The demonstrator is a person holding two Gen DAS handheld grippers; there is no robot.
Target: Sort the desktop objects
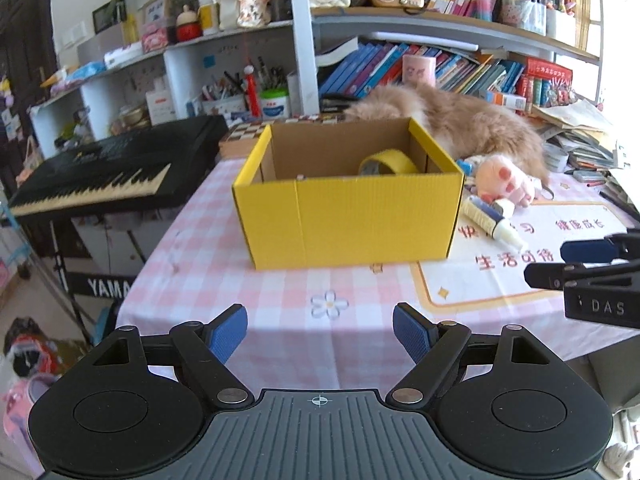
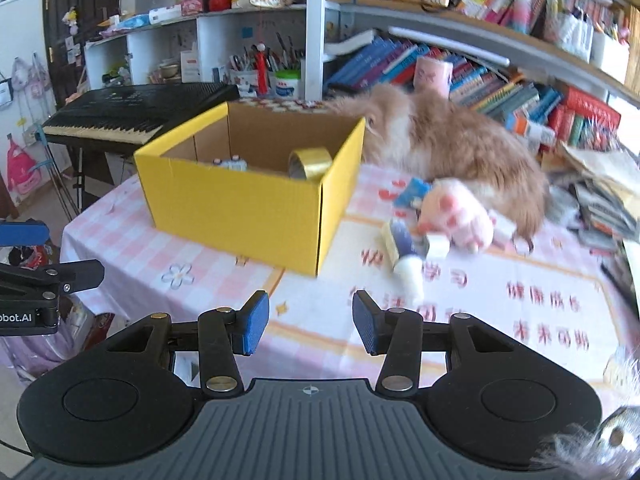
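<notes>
A yellow cardboard box (image 1: 348,216) (image 2: 240,208) stands open on the pink checked tablecloth. Inside it lie a yellow tape roll (image 1: 390,162) (image 2: 310,164) and a small pale item (image 2: 232,164). Right of the box are a blue-and-white glue tube (image 1: 492,220) (image 2: 404,256), a pink paw plush (image 1: 506,180) (image 2: 460,212), a white block (image 2: 438,246) and a blue packet (image 2: 412,192). My left gripper (image 1: 320,334) hovers wide open before the box, holding nothing. My right gripper (image 2: 311,320) is over the mat near the tube, its pads a narrower gap apart with nothing between them.
A ginger cat (image 1: 460,120) (image 2: 460,136) lies behind the box and the loose items. A black keyboard (image 1: 108,172) stands left of the table. Bookshelves fill the back. Stacked papers and books (image 2: 600,192) crowd the right edge. A cream mat (image 2: 520,312) with red characters covers the table's right part.
</notes>
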